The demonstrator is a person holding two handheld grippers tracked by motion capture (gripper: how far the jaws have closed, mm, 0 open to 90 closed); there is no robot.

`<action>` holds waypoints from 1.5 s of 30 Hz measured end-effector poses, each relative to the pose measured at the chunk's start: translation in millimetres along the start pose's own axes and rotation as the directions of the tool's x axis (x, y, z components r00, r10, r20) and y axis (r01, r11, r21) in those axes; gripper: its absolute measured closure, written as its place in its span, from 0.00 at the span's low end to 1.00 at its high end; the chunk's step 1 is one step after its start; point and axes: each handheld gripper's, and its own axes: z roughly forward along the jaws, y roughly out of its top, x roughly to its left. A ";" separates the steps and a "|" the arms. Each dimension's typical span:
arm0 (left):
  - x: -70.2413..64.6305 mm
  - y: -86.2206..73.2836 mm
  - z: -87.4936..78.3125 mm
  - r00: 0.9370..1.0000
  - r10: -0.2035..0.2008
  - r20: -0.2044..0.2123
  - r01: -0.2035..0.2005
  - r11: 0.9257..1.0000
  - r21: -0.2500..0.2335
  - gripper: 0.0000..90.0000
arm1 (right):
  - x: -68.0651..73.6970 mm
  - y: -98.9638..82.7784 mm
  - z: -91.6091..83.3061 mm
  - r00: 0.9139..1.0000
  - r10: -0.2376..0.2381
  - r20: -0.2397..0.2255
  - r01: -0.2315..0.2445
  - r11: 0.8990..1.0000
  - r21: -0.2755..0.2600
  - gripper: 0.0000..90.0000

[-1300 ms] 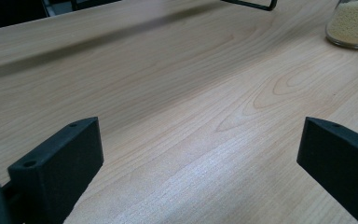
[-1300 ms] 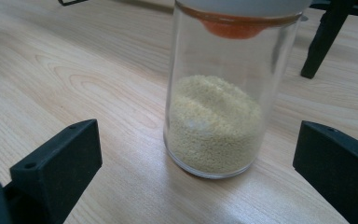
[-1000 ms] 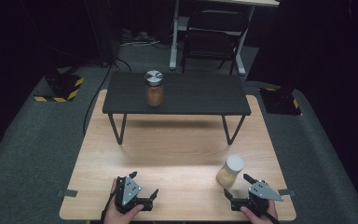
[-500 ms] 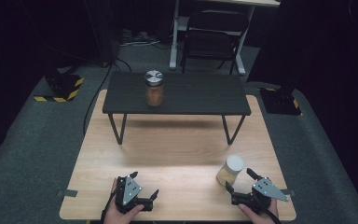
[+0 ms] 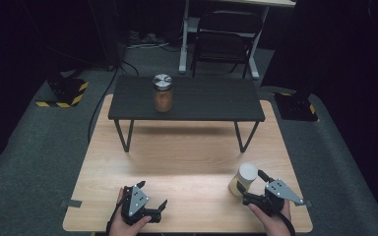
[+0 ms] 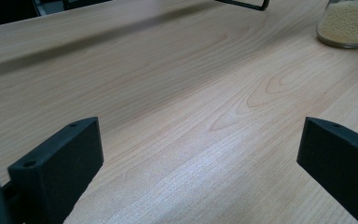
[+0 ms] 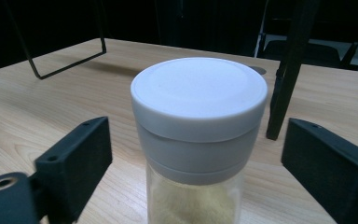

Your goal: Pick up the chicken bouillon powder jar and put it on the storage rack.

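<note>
A clear glass jar [image 7: 198, 140] with a smooth, round white plastic lid, filled with fine pale yellow grains, stands upright on the light wood-grain table [image 5: 177, 162], near its front right corner. The right gripper [image 5: 251, 189], matte black and blocky, has just been closing its jaws; they flank the jar just under the lid, and a gap shows on both sides, so the pads do not press it. The left gripper [image 5: 153, 202] rests at the table's front left, jaws spread wide over bare wood, holding nothing, well apart from the jar.
</note>
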 end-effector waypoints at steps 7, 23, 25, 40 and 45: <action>0.3 0.2 0.1 1.000 0.000 0.001 0.000 1.000 0.001 0.01 | 1.1 -5.3 4.2 1.000 0.010 0.004 -0.009 0.999 -0.034 0.26; 0.5 0.1 0.1 1.000 0.001 0.003 -0.001 1.000 0.001 0.01 | 3.8 -9.0 8.9 1.000 0.012 0.010 -0.011 0.998 -0.054 0.38; 0.4 0.3 0.0 1.000 -0.005 -0.001 0.005 1.000 0.002 0.01 | 3.8 -7.3 9.1 1.000 0.010 0.009 -0.010 0.999 -0.048 0.38; 1.9 0.0 0.0 1.000 -0.009 0.007 0.009 1.000 0.000 0.01 | 8.9 9.4 9.9 1.000 0.005 -0.001 -0.005 1.000 -0.021 0.38; 3.2 -0.1 -0.2 1.000 -0.016 0.008 0.016 1.000 0.001 0.01 | 11.4 19.9 10.3 1.000 0.002 -0.013 -0.002 0.999 -0.033 0.38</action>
